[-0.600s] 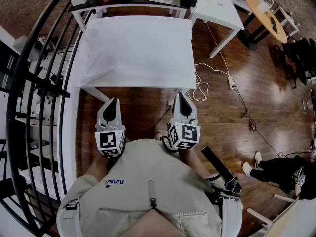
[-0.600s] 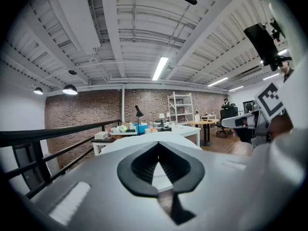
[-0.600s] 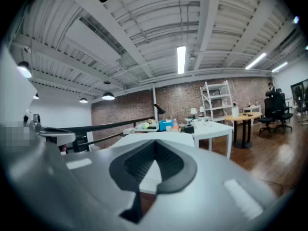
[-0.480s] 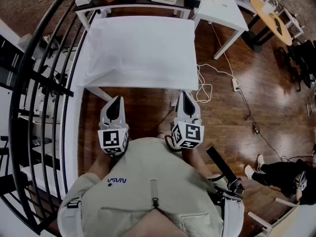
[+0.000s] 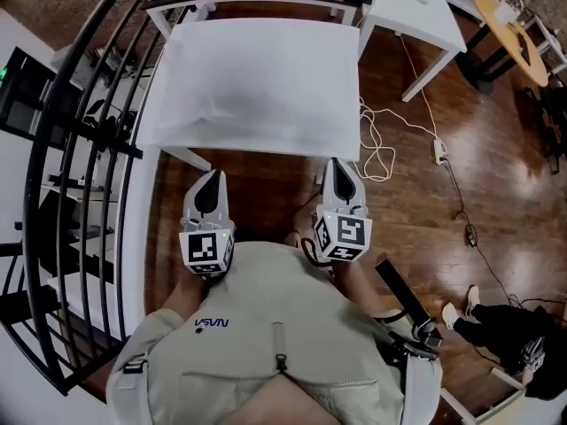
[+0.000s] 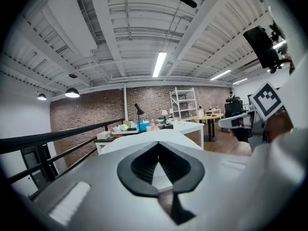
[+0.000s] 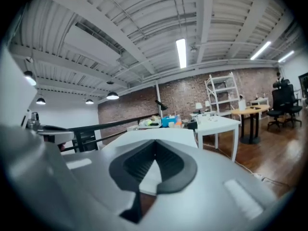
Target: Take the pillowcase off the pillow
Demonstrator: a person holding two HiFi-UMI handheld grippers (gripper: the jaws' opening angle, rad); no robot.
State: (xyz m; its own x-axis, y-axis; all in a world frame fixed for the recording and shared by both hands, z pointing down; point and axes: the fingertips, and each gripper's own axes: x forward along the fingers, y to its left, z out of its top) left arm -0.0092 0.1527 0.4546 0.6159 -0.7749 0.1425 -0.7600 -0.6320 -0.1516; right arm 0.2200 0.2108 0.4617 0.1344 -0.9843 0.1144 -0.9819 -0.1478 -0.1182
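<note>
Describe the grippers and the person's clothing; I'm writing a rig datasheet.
The left gripper and right gripper are pale grey shells tapering to a point, with black ribbed pads. Each carries a white cube with black square markers. The person wears a beige zipped top.

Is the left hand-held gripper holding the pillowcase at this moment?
No: in the left gripper view the left hand-held gripper has its jaws together on nothing, and the pillow lies ahead of it.

The right gripper (image 7: 155, 143) is pointing, jaws pressed together and empty, toward the white pillow (image 7: 166, 134) lying mid-frame.
</note>
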